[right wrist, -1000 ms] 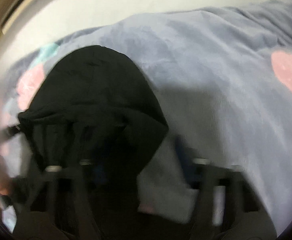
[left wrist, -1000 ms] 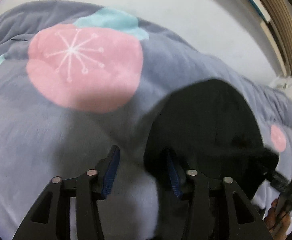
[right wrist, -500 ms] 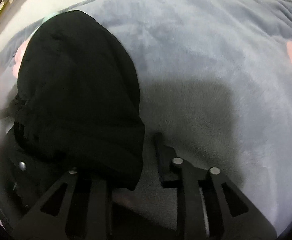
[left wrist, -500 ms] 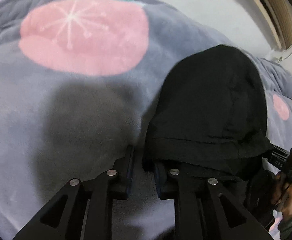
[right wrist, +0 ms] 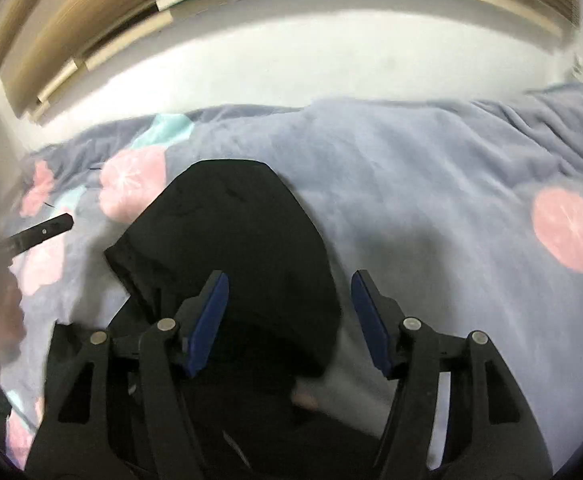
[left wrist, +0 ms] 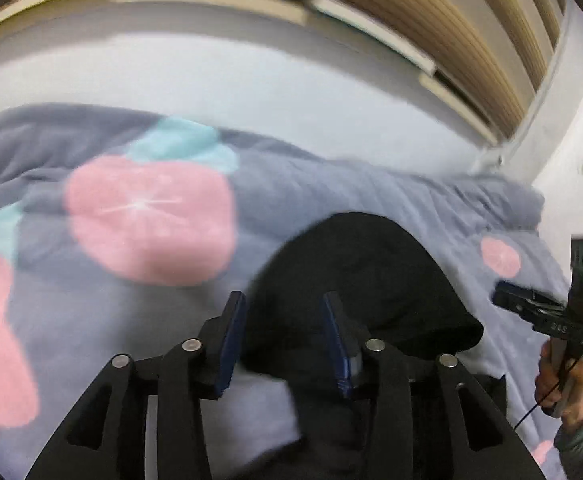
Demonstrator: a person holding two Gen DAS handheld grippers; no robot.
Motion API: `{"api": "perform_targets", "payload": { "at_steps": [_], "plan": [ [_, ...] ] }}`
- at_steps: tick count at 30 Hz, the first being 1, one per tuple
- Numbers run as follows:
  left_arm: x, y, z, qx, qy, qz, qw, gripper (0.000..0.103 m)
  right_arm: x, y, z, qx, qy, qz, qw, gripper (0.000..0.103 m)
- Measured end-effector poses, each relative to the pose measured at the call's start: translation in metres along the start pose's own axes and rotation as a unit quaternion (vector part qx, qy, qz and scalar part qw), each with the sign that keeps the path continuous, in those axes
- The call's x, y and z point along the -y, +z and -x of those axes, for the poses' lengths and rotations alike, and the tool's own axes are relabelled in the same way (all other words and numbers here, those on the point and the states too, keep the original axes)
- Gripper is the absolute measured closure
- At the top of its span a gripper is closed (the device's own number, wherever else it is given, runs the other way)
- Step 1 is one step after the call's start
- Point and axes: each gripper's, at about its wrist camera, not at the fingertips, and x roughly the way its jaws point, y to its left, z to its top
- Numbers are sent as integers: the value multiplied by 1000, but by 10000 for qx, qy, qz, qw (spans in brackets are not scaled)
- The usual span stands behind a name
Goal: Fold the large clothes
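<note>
Lying hood-away on the floral blanket (left wrist: 291, 184), black hoodie (right wrist: 235, 240) runs lengthwise straight ahead of both tools. Left gripper (left wrist: 284, 344) and right gripper (right wrist: 289, 320) both spread apart, empty, above its near edges; neither clearly nearer.

A: Colours?
B: My hoodie (left wrist: 363, 272) is plain black, no print. Blanket (right wrist: 411, 168) under it is grey-blue w/ pink flowers and teal leaves.
A: Grippers?
B: Both black w/ blue pads (right wrist: 211, 312). Wall (left wrist: 251, 80) white, slats tan.
</note>
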Motion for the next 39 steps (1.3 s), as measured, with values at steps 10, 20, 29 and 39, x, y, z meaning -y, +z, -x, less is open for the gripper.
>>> {"api": "perform_targets", "payload": {
  "at_steps": [10,20,29,39],
  "plan": [
    [-18,-64,-95,-1106,-205,169,9935,62,-22,-55,-94,-931,-459,580,9929,42],
    [-17,-65,-83,-992,-117,65,9950,62,-35,-55,-82,-867,-599,545,9929,42],
    [4,-23,-27,-214,-319,-311,9988,62,-51,-51,-34,-652,-652,620,9938,42],
    [-19,-9,-79,-666,-160,215,9974,62,-13,-42,-6,-418,-423,39,9982,38]
  ]
}}
